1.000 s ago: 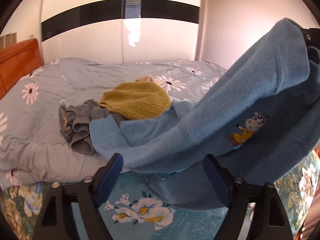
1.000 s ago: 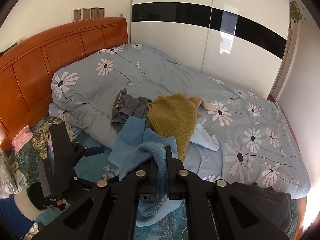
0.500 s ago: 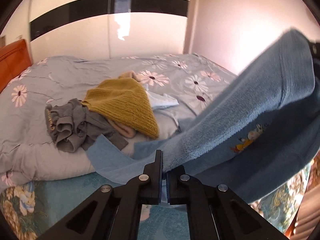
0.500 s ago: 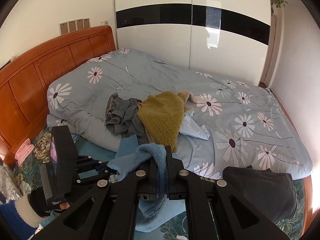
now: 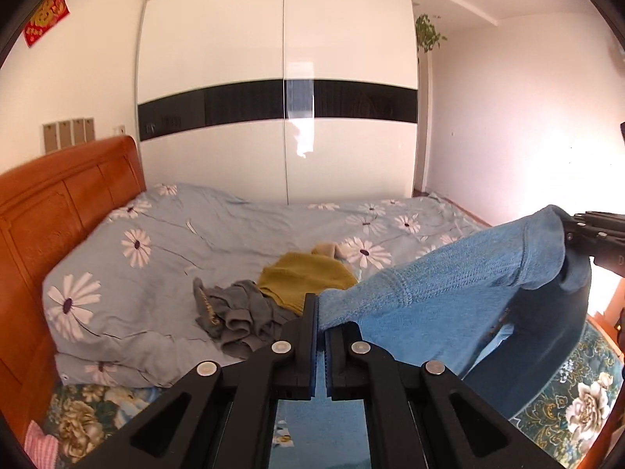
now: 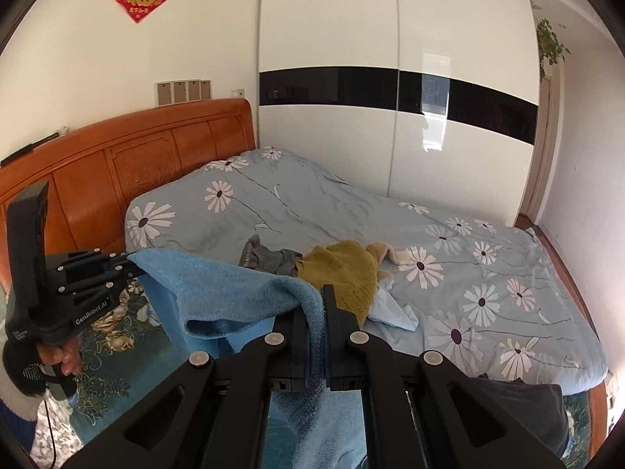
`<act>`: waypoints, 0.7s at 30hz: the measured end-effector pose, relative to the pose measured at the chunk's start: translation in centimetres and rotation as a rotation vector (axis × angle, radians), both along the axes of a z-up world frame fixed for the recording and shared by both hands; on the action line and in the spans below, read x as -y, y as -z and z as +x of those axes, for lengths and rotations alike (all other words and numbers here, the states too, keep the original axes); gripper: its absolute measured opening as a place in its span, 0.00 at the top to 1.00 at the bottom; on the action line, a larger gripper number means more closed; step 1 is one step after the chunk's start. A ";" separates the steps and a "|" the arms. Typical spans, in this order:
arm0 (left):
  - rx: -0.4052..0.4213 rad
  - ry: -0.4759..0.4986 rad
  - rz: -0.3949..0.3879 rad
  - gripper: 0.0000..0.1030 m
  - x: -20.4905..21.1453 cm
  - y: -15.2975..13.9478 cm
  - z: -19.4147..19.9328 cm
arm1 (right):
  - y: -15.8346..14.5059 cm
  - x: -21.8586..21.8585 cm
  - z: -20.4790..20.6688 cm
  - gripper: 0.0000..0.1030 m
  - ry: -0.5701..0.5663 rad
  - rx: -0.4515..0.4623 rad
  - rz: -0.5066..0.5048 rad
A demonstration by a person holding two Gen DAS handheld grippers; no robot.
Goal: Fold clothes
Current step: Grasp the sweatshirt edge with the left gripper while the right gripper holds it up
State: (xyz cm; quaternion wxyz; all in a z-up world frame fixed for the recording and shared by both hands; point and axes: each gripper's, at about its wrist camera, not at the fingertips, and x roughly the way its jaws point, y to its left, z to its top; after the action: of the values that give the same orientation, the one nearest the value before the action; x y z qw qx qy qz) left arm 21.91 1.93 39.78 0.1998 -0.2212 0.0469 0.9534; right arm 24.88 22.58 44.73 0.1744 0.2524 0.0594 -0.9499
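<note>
A blue fleece garment [image 5: 461, 293] hangs stretched in the air between both grippers, above the bed's near edge. My left gripper [image 5: 320, 312] is shut on one of its upper corners. The right gripper [image 5: 574, 230] shows at the right edge of the left wrist view, clamped on the other corner. In the right wrist view my right gripper [image 6: 323, 297] is shut on the blue garment [image 6: 234, 289], and the left gripper [image 6: 131, 264] holds its far corner, a hand [image 6: 62, 355] below it. The cloth sags between them.
On the floral blue duvet [image 5: 234, 234] lie a mustard knit [image 5: 308, 277], a grey garment [image 5: 234, 316] and a pale blue piece [image 6: 394, 308]. A dark cloth [image 6: 523, 402] lies at the bed's near right corner. An orange headboard [image 6: 136, 179] stands left, a white wardrobe [image 5: 281, 97] behind.
The left gripper closed on the blue garment's edge. Both grippers then rose, lifting the garment clear of the bed and spreading it between them.
</note>
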 end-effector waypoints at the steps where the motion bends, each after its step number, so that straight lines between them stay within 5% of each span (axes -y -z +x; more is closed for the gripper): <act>1: -0.016 -0.001 0.003 0.97 0.7 -0.4 1.2 | -0.2 0.4 1.1 0.95 -0.025 -0.012 0.006; 8: -0.131 0.020 0.017 0.97 5.4 -3.2 9.1 | -3.1 2.0 6.7 0.95 -0.202 -0.049 -0.001; 11: -0.128 0.022 -0.033 0.97 6.3 -3.3 9.3 | -3.6 2.9 6.3 0.95 -0.243 -0.039 0.017; 15: 0.002 -0.023 -0.035 0.95 7.0 1.0 4.8 | -0.8 5.4 2.4 0.95 -0.241 0.081 0.056; 21: 0.263 -0.104 -0.014 0.95 7.6 11.2 -3.6 | 9.3 8.7 -5.3 0.95 -0.193 0.303 0.149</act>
State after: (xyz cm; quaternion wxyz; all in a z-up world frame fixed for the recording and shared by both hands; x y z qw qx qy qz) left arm 18.35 -5.63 28.62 0.1531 -0.3479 0.0156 0.9248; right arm 19.59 13.87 35.43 0.2522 0.3981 0.1266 -0.8728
